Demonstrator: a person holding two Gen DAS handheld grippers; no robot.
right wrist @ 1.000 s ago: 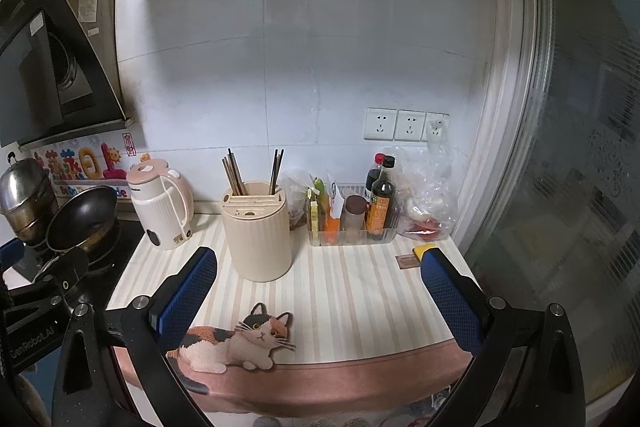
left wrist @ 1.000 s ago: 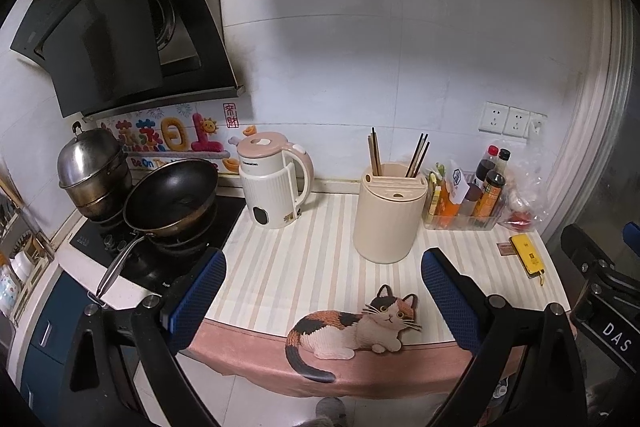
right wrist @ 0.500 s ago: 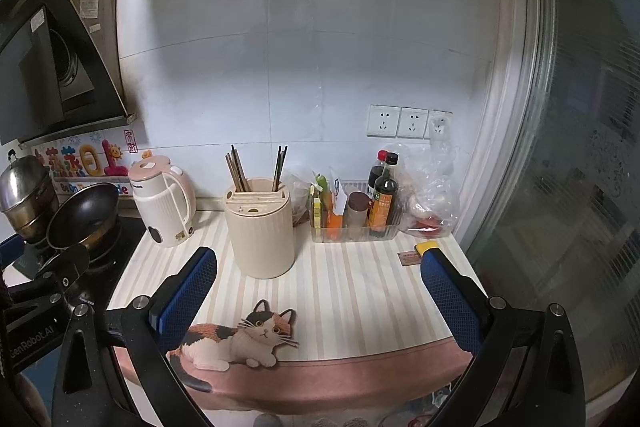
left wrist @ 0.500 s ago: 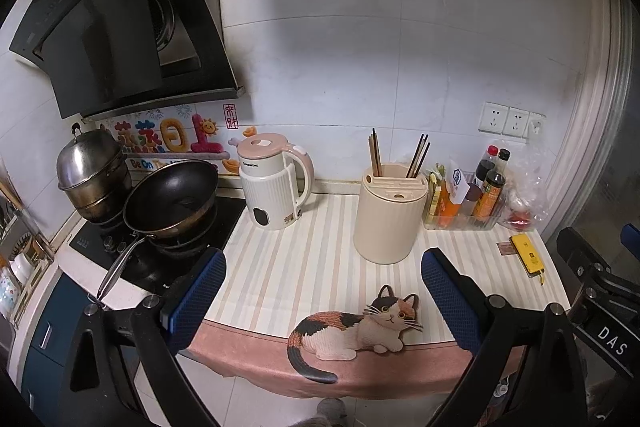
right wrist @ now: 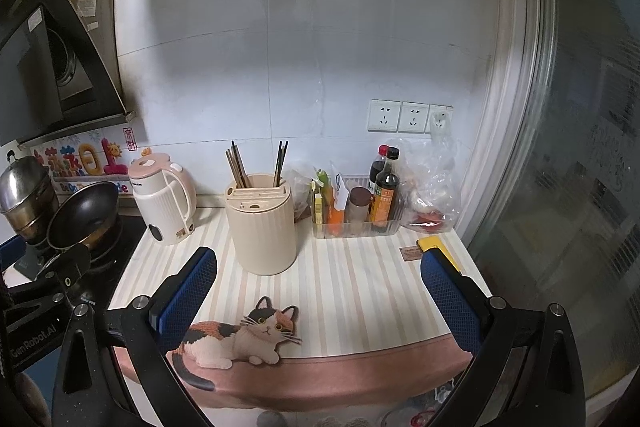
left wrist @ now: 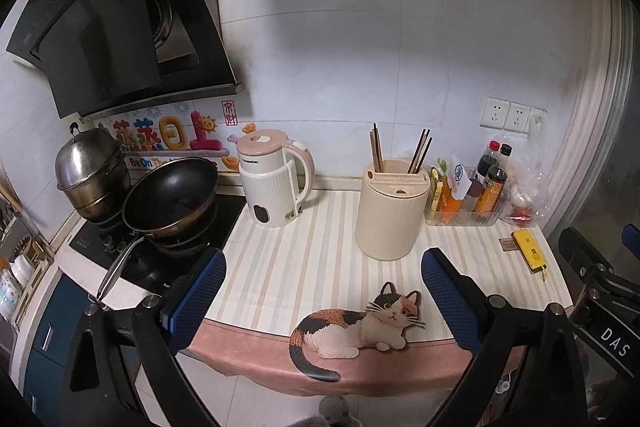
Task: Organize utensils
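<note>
A cream cylindrical utensil holder (left wrist: 390, 213) (right wrist: 262, 227) stands upright on the striped countertop. Two bunches of chopsticks stick up from it: brown ones (left wrist: 376, 149) (right wrist: 237, 167) on the left and dark ones (left wrist: 420, 151) (right wrist: 281, 163) on the right. My left gripper (left wrist: 322, 301) is open and empty, held in front of the counter's edge, well short of the holder. My right gripper (right wrist: 318, 297) is open and empty too, over the counter's front, short of the holder.
A white and pink kettle (left wrist: 274, 183) stands left of the holder. A black pan (left wrist: 170, 199) and a steel pot (left wrist: 90, 173) sit on the stove. A clear tray of sauce bottles (left wrist: 466, 199), a plastic bag (right wrist: 430, 187) and a yellow tool (left wrist: 528, 255) are at the right.
Both grippers have drifted slightly nearer the counter and lower. Nothing on the counter has moved.
</note>
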